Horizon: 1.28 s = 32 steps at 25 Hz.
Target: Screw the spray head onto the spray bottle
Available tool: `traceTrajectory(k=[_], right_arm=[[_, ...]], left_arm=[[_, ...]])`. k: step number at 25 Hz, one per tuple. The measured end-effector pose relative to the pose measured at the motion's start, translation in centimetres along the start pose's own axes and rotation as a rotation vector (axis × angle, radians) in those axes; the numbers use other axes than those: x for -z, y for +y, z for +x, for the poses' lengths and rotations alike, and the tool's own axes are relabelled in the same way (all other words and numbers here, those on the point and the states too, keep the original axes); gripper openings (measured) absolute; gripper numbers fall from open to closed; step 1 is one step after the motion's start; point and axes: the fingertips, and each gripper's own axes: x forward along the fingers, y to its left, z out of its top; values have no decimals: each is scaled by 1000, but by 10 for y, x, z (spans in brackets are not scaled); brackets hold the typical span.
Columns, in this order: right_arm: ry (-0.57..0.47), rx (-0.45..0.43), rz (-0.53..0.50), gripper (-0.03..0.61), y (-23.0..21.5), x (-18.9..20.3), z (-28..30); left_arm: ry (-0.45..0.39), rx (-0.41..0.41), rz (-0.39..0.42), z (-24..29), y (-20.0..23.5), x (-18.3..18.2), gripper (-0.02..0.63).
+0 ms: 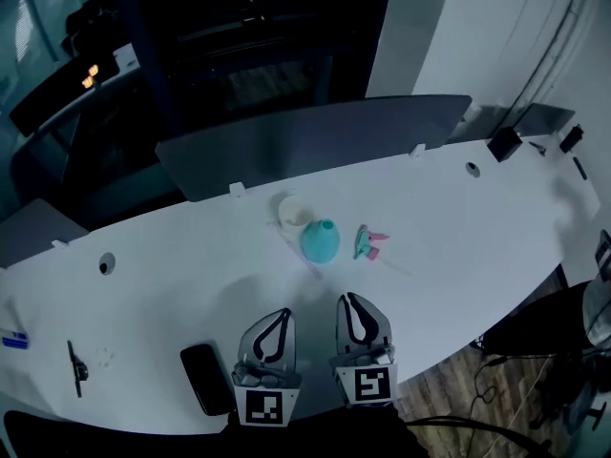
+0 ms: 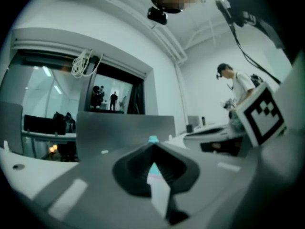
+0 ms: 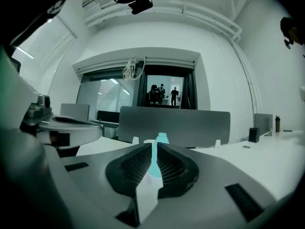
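White desk [image 1: 458,227]: one long curved top; everything listed below sits on it or hangs over it.
Grey partition [image 1: 315,141]: one panel, upright along the far edge of the desk.
Left gripper [image 1: 280,315]: over the near edge, pointing away from me towards the bottle. Its own view shows the jaws pressed together with nothing pinched.
Right gripper [image 1: 353,301]: just beside the left one, same heading. Jaws pressed together, empty.
Markings: all I can make out are the square black-and-white patterns, one on each gripper cube [image 1: 266,406]. I can read no brand or label print on anything.
Black phone [image 1: 206,378]: one, flat on the desk, just left of the left gripper.
Spray bottle [image 1: 321,240]: one, teal, upright with its neck bare. It stands ahead of both grippers and apart from them, roughly on the line between the two. In the right gripper view it shows straight past the jaw tips.
White cup [image 1: 293,210]: one, just behind the bottle on its left; I cannot tell if they touch.
Spray head [image 1: 368,243]: one, teal and pink, lying on its side just right of the bottle, ahead of the right gripper, untouched.
Desk holes [image 1: 105,264]: two, one far left, one far right.
Pen-like item [image 1: 76,367]: one, dark, near left edge.
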Motion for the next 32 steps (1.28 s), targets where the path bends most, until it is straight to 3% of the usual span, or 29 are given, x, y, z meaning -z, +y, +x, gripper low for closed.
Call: traceTrajectory(k=[2,5,8,10,14,18,23,27,28,30,31,32], right_arm=[[20,-28,4,47,-3,10,25],[63,-73,36,226,-9,26,62],[102,-108,47,295,-14,38,92],[121,-124,18,308,-17,40,103],[191,-85,-104,308,-46,54,94],[391,-27,-193,307,-100,93,73],[535,-1,-168,307,-138,122,65],[616,-61,-84,305,-133,133,63],[627,-70,-80,290,-130,134,60],[643,-72,-93,84,-124,136,55],[654,-75,-97,32,-122,138,52],[667,-81,-96,28,-120,140,50]], left_arm=[[11,-17,-10,2,3,5,5],[63,-60,-35,4,8,15,5],[57,-100,-34,8,15,11,5],[68,-124,-24,11,19,12,5],[82,-158,-28,16,21,15,5],[83,-160,-20,26,17,14,5],[67,-143,-17,39,9,10,5],[60,-139,-19,42,5,7,5],[60,-137,-18,42,4,6,5],[66,-136,-21,42,3,7,5],[66,-137,-21,41,3,7,5],[64,-138,-21,41,3,6,5]])
